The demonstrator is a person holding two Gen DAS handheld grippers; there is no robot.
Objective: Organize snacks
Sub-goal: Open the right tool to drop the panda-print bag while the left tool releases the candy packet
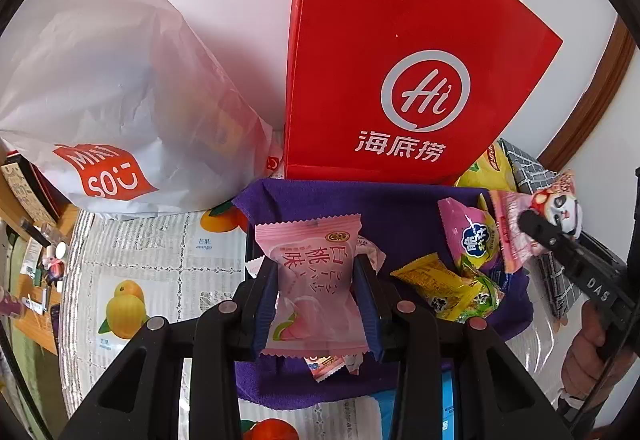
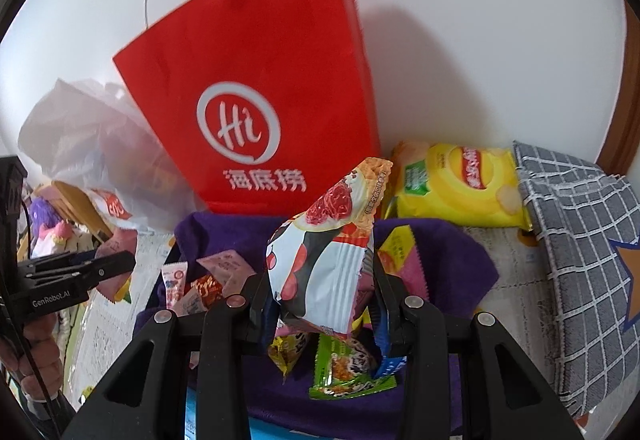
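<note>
Surface: table under a white lace-pattern cloth printed with oranges and mangoes [image 1: 160, 264]. A purple fuzzy fabric tray [image 1: 280, 196] sits on it, soft walls slumping. White plaster wall behind; brown wooden trim [image 1: 600, 88] curves at the right edge.

Against the wall: a tall red paper carrier bag with white "Hi" logo and cord handles [image 1: 400, 40], matte, creased, upright just behind the tray. Left of it, a crumpled white plastic shopping bag with a red label [image 1: 120, 80], semi-translucent. Right of the red bag, a glossy yellow crisp packet [image 2: 460, 180] lies flat, beside a folded grey checked cloth [image 2: 580, 240].

Left tongs [image 1: 316, 304]: clamped on a pink crimp-edged peach-flavour snack packet [image 1: 312, 280], held above the tray. Long axis runs away from the camera, peach picture nearest the lens, zigzag seal towards the red bag.

Right tongs [image 2: 320, 304]: clamped on a white, red and black panda-print snack packet [image 2: 324, 260], shiny film, puffed. It stands upright and leans right, top seal near the red bag's base, lifted over the tray.

Loose in the tray: a yellow sachet [image 1: 432, 280], a green crinkled wrapper [image 2: 348, 372], small pink and red packets [image 2: 200, 284].
</note>
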